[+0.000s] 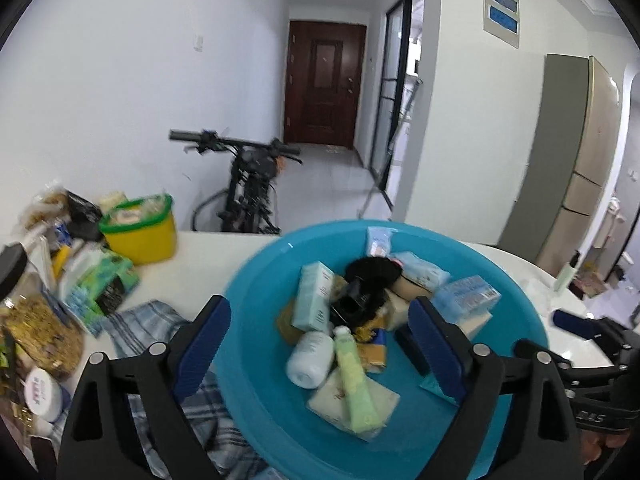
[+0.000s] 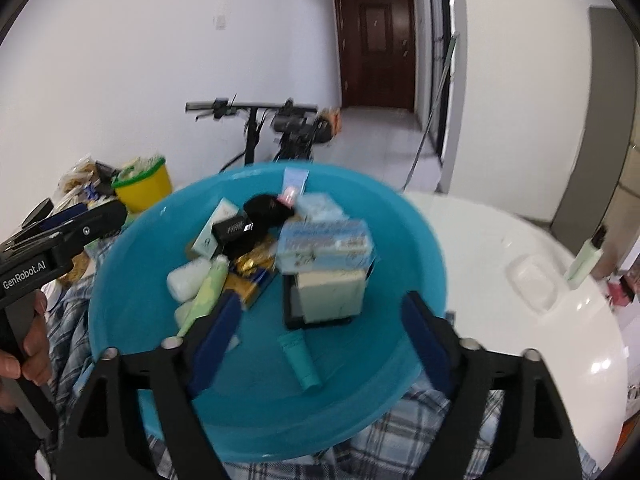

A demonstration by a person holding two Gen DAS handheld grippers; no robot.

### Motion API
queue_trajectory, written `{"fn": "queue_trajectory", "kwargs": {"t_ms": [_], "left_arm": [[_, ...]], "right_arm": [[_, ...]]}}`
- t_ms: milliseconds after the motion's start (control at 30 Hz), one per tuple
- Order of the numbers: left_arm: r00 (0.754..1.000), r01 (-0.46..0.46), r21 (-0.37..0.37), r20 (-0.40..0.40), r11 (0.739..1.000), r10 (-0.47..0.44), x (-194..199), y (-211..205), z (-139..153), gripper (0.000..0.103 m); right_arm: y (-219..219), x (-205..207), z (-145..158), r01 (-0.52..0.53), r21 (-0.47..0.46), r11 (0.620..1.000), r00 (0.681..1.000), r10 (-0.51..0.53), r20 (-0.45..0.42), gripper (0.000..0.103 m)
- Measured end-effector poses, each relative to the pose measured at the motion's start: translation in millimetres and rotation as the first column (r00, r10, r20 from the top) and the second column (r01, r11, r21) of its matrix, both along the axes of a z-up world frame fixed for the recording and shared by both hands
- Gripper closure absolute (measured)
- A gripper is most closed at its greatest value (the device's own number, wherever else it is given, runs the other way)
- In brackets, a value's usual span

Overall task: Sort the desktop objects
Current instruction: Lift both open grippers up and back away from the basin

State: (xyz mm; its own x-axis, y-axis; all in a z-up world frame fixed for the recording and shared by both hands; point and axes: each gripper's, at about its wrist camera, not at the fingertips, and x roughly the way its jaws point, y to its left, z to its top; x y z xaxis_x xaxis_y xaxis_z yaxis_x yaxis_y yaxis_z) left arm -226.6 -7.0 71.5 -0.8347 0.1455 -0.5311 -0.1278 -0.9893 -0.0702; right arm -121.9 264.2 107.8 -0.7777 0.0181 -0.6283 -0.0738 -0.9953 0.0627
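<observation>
A blue plastic basin sits on a white table and holds several toiletries: a light green tube, a white bottle, a pale teal box, a black box, a blue-white packet and a teal tube. My left gripper is open and empty above the basin's near side. My right gripper is open and empty over the basin's near rim. The left gripper also shows at the left edge of the right wrist view.
A plaid cloth lies under the basin. A yellow tub with a green rim and a heap of snack bags stand to the left. A pale green bottle stands at the table's right. A bicycle is behind.
</observation>
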Motion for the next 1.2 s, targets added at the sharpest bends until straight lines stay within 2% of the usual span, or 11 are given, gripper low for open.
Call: {"fn": "queue_trajectory", "kwargs": {"t_ms": [67,100,267,400,433,467,567,700,900,1133,1200], "left_arm": [[0.999,0.002,-0.005,-0.036,1.0,-0.002,4,-1,4,0.011],[0.999,0.002,-0.002,-0.047,1.0,-0.002,6,-2,6,0.011],[0.998,0.008,0.013,-0.063,1.0,-0.007,11,-6,12,0.01],[0.992,0.015,-0.012,-0.125,1.0,-0.016,24,-4,21,0.01],[0.989,0.016,-0.028,-0.144,0.999,-0.02,27,-3,23,0.009],[0.987,0.016,-0.04,-0.156,0.999,-0.022,30,-1,25,0.002],[0.98,0.017,-0.068,-0.195,0.998,-0.031,39,3,30,0.0],[0.978,0.039,-0.045,-0.204,0.998,-0.047,52,2,36,0.0],[0.967,0.069,-0.047,-0.241,0.997,-0.078,73,2,47,0.0],[0.966,0.064,-0.032,-0.247,0.997,-0.07,92,-4,50,0.0],[0.974,0.064,-0.041,-0.214,0.997,-0.071,97,-4,52,0.0]], "right_arm": [[2,5,6,0.016,-0.002,1.0,0.998,-0.016,-0.059,0.002],[3,7,9,0.023,-0.008,1.0,0.996,-0.023,-0.083,0.0],[8,13,21,0.039,-0.019,0.999,0.988,-0.042,-0.152,0.0],[6,21,29,0.043,0.009,0.999,0.979,-0.041,-0.199,0.0],[5,23,31,0.047,0.022,0.999,0.977,-0.041,-0.21,0.0],[4,25,32,0.048,0.03,0.998,0.975,-0.04,-0.218,0.0],[1,30,37,0.038,0.034,0.999,0.973,-0.03,-0.23,0.0],[-3,38,43,0.03,0.038,0.999,0.968,-0.02,-0.248,0.0],[-5,57,52,0.023,0.031,0.999,0.959,-0.014,-0.284,0.0],[-3,67,51,0.02,-0.004,1.0,0.977,-0.02,-0.215,0.0],[-1,72,51,0.026,-0.011,1.0,0.977,-0.027,-0.21,0.0]]}}
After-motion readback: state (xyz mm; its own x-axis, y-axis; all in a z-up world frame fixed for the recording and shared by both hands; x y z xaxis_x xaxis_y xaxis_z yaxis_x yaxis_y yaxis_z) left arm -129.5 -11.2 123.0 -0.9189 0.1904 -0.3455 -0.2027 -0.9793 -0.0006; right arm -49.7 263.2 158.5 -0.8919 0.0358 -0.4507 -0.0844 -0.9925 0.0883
